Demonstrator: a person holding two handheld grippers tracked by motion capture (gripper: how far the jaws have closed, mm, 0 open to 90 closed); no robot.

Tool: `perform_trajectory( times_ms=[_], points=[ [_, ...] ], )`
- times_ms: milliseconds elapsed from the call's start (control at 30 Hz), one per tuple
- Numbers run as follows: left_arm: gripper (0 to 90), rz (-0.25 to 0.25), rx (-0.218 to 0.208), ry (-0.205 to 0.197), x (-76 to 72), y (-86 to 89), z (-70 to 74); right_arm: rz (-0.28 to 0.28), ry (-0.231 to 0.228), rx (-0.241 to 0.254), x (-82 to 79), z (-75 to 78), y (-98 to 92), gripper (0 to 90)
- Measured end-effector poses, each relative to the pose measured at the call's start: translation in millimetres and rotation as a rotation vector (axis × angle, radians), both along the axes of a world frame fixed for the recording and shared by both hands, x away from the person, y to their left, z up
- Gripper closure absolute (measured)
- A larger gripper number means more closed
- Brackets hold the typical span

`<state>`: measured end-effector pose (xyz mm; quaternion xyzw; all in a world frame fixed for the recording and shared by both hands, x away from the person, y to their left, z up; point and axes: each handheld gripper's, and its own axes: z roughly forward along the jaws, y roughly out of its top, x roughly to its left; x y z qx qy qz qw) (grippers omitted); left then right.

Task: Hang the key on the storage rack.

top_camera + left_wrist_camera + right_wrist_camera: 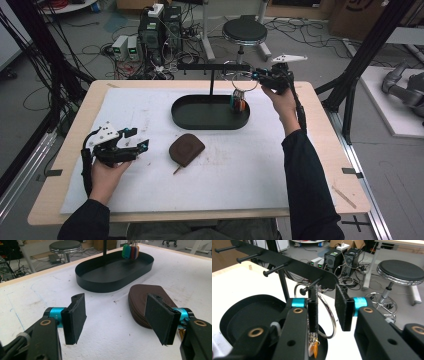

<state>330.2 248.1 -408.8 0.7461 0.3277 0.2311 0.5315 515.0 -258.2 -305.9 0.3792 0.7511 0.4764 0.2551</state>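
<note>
On the table (310, 165), a black oval tray (195, 120) with a peg rack (212, 66) stands far of centre; a brown pouch (186, 149) lies nearer. The key ring (329, 315) hangs from the rack's right peg, coloured tags (239, 104) dangling into the tray. The right gripper (326, 308) has its fingers apart around the ring; the left gripper (116, 317), fingers wide apart, is near left of the pouch.

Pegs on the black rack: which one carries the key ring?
The end peg nearest the right gripper carries the key ring, coloured tags hanging below; the other pegs along the bar are bare.
</note>
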Motion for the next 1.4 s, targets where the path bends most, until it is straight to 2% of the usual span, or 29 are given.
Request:
perform_trajectory(
  times_ms=[67, 233, 300, 367, 467, 533, 700, 800, 900, 967, 1000, 1067, 1133, 1200, 1267, 1400],
  points=[
    [33.6, 0.001, -0.002, -0.001, -0.2, -0.1, 0.0, -0.006, -0.003, 0.002, -2.7, 2.6, -1.9, 65.0],
    [33.7, 0.003, -0.002, -0.001, -0.5, 0.6, 0.4, 0.016, -0.020, -0.004, -11.9, 7.0, -4.0, 58.3],
    [33.6, 0.007, 0.000, -0.002, -0.9, 0.9, 0.7, 0.026, -0.025, 0.019, -18.1, 9.0, -6.4, 55.5],
    [33.6, 0.006, 0.001, -0.003, -1.3, 1.0, 1.3, 0.035, -0.008, 0.027, -24.1, 11.5, -7.9, 50.5],
    [33.7, 0.006, 0.002, -0.003, -1.2, 1.1, 1.8, 0.064, 0.001, 0.023, -35.2, 17.6, -9.8, 48.2],
    [33.7, 0.007, 0.001, -0.004, -0.8, 0.7, 1.6, 0.077, -0.035, 0.040, -46.2, 21.6, -13.1, 48.4],
    [33.6, 0.008, 0.001, 0.001, 0.0, -0.2, 0.9, 0.088, -0.057, 0.068, -73.8, 26.9, -25.8, 47.7],
    [33.6, 0.007, 0.003, 0.003, 0.0, -0.3, 1.2, 0.092, -0.034, 0.056, -85.2, 27.4, -33.4, 44.1],
    [33.6, 0.008, 0.001, 0.000, -0.5, 0.0, 1.3, 0.087, -0.069, 0.080, -100.9, 24.0, -43.2, 44.8],
    [33.6, 0.013, 0.001, 0.003, -0.3, 0.6, 1.2, 0.079, -0.057, 0.079, -108.2, 21.0, -48.9, 42.9],
    [33.5, 0.012, -0.002, 0.005, 0.3, 0.7, 0.9, 0.073, -0.073, 0.100, -116.8, 16.5, -54.4, 42.7],
    [33.5, 0.017, -0.002, 0.010, 1.0, 1.2, 0.9, 0.073, -0.071, 0.098, -119.7, 15.0, -56.0, 42.1],
    [33.4, 0.017, -0.002, 0.009, 1.4, 1.4, 1.0, 0.066, -0.068, 0.112, -131.0, 5.9, -62.1, 41.1],
    [32.9, 0.008, -0.012, 0.005, 1.6, 1.3, 0.9, 0.064, -0.059, 0.116, -134.1, 2.5, -63.7, 39.9],
    [30.9, 0.000, -0.018, 0.007, 1.7, 0.5, 1.0, 0.061, -0.048, 0.137, -140.2, -6.3, -66.2, 39.8],
    [30.2, -0.001, -0.010, -0.001, 2.1, -1.8, 1.5, 0.033, -0.021, 0.138, -148.1, -29.4, -70.0, 38.6]
  ],
)
